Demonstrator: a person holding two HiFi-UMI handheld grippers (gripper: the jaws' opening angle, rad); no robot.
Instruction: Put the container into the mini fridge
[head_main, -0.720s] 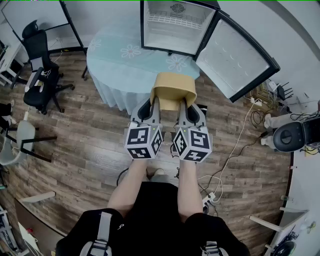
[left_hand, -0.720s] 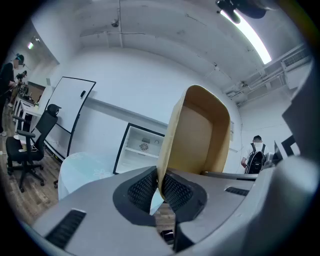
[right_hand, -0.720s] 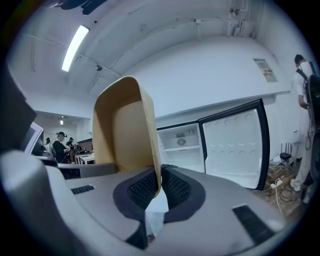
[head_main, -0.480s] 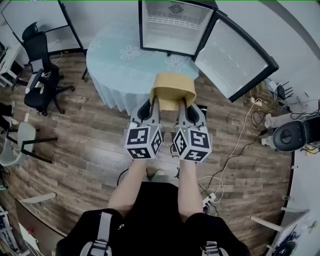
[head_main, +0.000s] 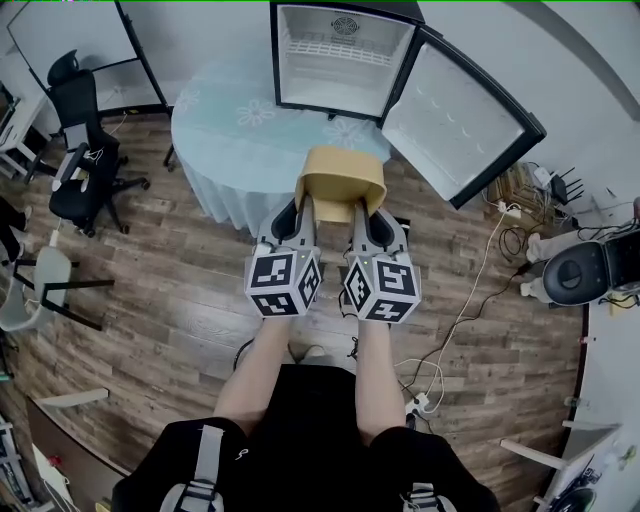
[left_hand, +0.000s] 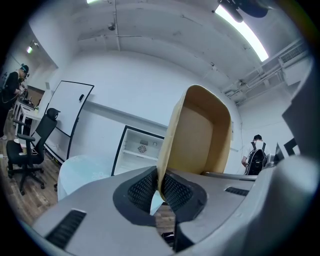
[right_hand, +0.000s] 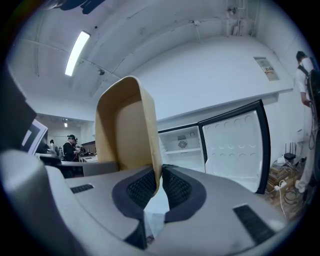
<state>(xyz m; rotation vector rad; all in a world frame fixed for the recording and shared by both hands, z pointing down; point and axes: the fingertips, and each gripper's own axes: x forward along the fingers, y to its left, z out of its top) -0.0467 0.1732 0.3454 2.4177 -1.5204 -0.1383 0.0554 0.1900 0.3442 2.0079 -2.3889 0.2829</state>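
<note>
Head view — left tool (head_main: 307, 207), right tool (head_main: 358, 208) clamp thin-walled, rounded tan container (head_main: 340, 170).

Lighting is bright and even. A ceiling strip lamp (left_hand: 242, 32) supplies it from overhead and burns out to plain white. Shadows on the wooden floor (head_main: 180, 310) are faint and soft. Both gripper views bend straight lines and darken to black at the corners. The mini fridge (head_main: 340, 60) interior reads near-white. The head view is sharp throughout.

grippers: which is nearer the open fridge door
The right gripper, clamping the container's right wall: the fridge door stands open on its side, away from the left gripper.
</note>
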